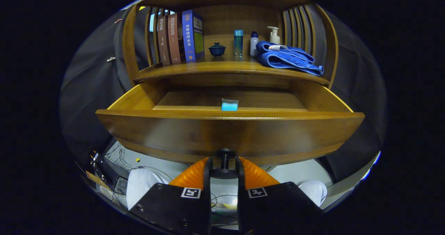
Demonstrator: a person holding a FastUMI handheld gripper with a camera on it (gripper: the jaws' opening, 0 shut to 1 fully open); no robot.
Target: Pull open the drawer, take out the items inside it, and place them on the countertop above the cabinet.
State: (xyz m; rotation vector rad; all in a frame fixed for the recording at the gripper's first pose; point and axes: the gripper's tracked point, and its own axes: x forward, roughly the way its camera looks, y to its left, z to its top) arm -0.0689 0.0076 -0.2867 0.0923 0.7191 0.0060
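Observation:
The wooden drawer (pixel 229 130) stands pulled out toward me from under the countertop (pixel 222 68). Inside it, near the front wall, sits a small clear container with a blue lower part (pixel 229 104). My gripper (pixel 224 163) is at the drawer's front, its two fingers closed on the dark knob (pixel 225 156) at the bottom middle of the drawer front. The lower part of the knob is hidden between the fingers.
On the countertop stand several books (pixel 180 37), a small dark lidded bowl (pixel 217 49), a blue glass bottle (pixel 238 42), a white bottle (pixel 254 43), a pump bottle (pixel 274 35) and a folded blue towel (pixel 286 57). Cables and boxes (pixel 111 172) lie on the floor below.

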